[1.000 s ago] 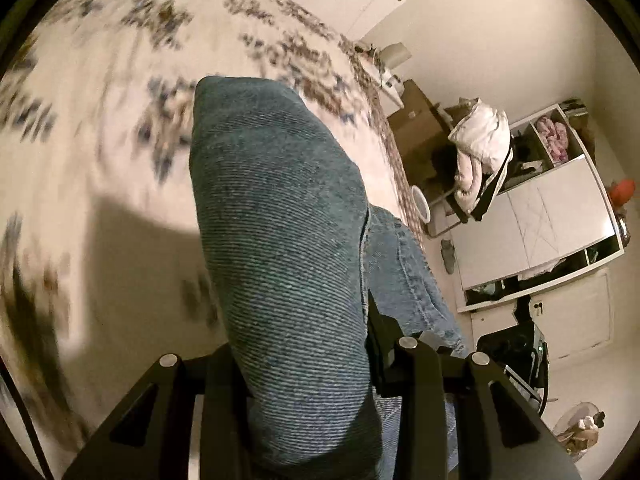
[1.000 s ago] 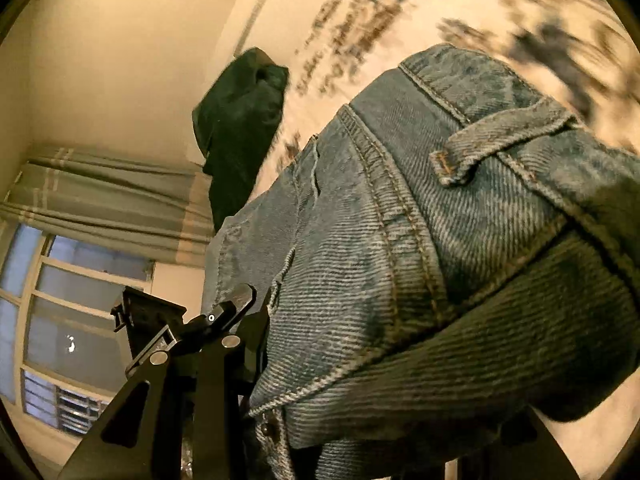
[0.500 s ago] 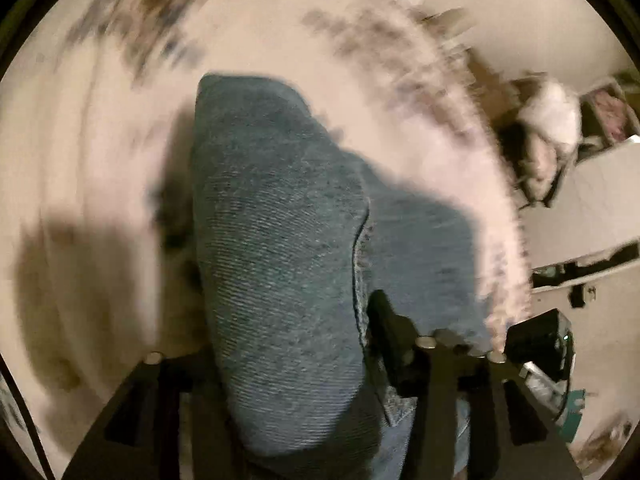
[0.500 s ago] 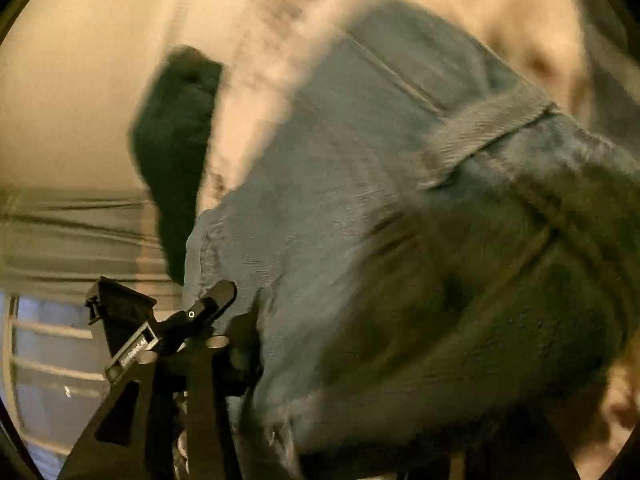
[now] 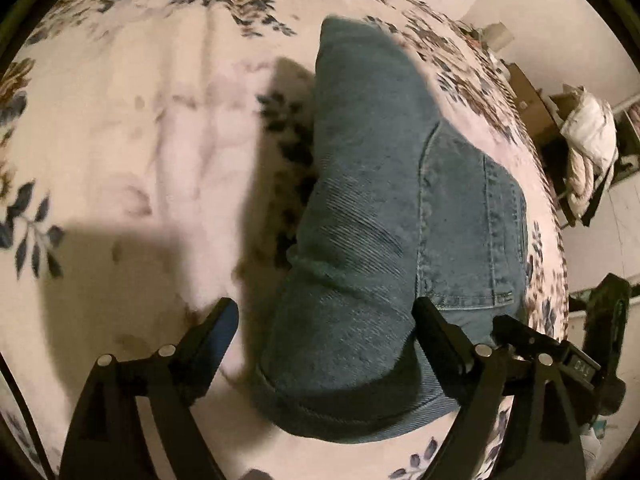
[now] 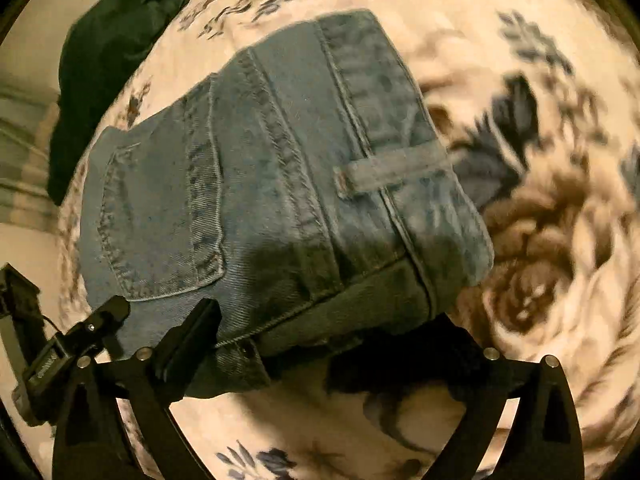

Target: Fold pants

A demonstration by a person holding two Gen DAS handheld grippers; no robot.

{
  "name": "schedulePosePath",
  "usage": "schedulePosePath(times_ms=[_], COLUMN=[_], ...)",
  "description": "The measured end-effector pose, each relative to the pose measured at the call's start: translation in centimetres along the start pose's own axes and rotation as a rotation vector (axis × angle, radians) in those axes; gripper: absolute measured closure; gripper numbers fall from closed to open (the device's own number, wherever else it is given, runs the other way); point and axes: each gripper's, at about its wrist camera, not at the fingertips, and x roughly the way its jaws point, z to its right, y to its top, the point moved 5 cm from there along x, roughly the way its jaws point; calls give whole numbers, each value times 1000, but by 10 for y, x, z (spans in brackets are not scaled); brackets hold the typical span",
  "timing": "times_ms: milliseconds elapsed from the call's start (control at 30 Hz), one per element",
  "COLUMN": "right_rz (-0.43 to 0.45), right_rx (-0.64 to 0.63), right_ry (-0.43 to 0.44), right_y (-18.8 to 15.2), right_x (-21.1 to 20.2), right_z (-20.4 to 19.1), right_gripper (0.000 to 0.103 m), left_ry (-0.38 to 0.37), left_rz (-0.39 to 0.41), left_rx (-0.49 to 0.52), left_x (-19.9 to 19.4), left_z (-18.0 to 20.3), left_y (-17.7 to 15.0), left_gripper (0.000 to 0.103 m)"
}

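Observation:
The blue denim pants point(image 5: 372, 216) lie folded into a compact bundle on the floral bedspread point(image 5: 132, 128). My left gripper point(image 5: 324, 320) is open, its fingers standing on either side of the leg-hem end. In the right wrist view the pants point(image 6: 256, 184) show the waistband, a belt loop and a back pocket. My right gripper point(image 6: 332, 328) is open, its jaws spread wide around the waistband end. The right finger's tip is hidden under the denim.
A dark green garment point(image 6: 104, 56) lies on the bed's far edge near curtains. Beyond the bed's right side stand a chair with white clothes point(image 5: 588, 148), cardboard boxes point(image 5: 524, 96) and a white cabinet.
Both grippers held the pants lifted a second ago. They lowered the bundle onto the bed and opened, letting go of the denim.

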Motion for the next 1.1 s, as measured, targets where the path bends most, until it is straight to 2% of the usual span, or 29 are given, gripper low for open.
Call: schedulePosePath(times_ms=[100, 167, 233, 333, 533, 700, 900, 1100], right_rz=[61, 98, 134, 166, 217, 252, 309, 371], right_rx=[-103, -162, -208, -217, -221, -242, -270, -308], right_ry=[-111, -184, -266, -295, -290, -299, -305, -295], right_y=[13, 13, 9, -9, -38, -67, -112, -157], right_x=[-25, -47, -64, -92, -162, -210, -297, -403], right_z=[-20, -32, -34, -22, -15, -18, -19, -26], right_gripper=[2, 2, 2, 2, 2, 2, 2, 2], left_ry=[107, 183, 242, 324, 335, 318, 350, 344], left_rz=[66, 132, 154, 165, 186, 207, 275, 340], left_rx=[67, 137, 183, 215, 225, 208, 231, 235], left_x=[-27, -46, -57, -71, -103, -144, -217, -303], left_z=[21, 36, 45, 52, 76, 101, 136, 175], left_y=[6, 5, 1, -6, -24, -48, -80, -117], left_gripper=[15, 9, 3, 3, 3, 3, 3, 3])
